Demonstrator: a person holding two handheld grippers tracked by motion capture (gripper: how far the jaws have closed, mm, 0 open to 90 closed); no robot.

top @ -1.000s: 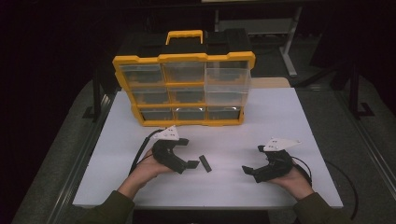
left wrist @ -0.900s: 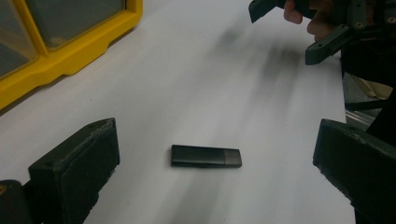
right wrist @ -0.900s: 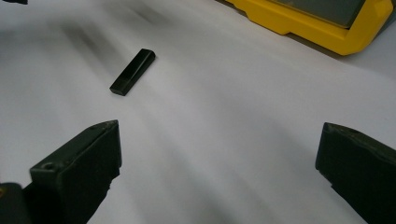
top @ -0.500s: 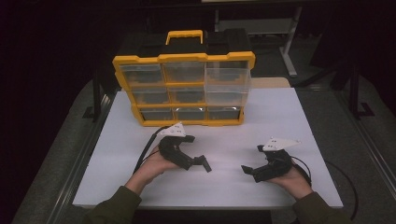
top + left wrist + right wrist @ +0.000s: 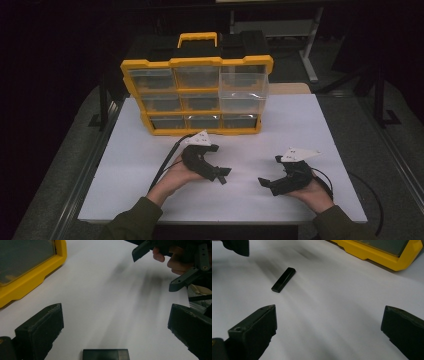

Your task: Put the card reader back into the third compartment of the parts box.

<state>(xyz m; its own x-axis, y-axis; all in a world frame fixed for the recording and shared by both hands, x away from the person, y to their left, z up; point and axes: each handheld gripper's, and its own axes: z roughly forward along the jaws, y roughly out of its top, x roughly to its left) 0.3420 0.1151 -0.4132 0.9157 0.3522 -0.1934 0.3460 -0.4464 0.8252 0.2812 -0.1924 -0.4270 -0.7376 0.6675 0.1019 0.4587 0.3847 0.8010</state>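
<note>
Black bar (image 5: 283, 279) lying flat on white desk (image 5: 310, 120), between spread jaws of left gripper (image 5: 223, 174) (right gripper (image 5: 264, 183) also spread); likely light, stiff; pinching across narrow sides.

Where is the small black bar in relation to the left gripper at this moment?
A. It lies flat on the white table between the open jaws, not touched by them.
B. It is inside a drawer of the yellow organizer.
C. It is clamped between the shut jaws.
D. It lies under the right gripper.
A: in the left gripper view the small black bar lies on the white table, the left gripper jaws wide apart on both sides.
</note>
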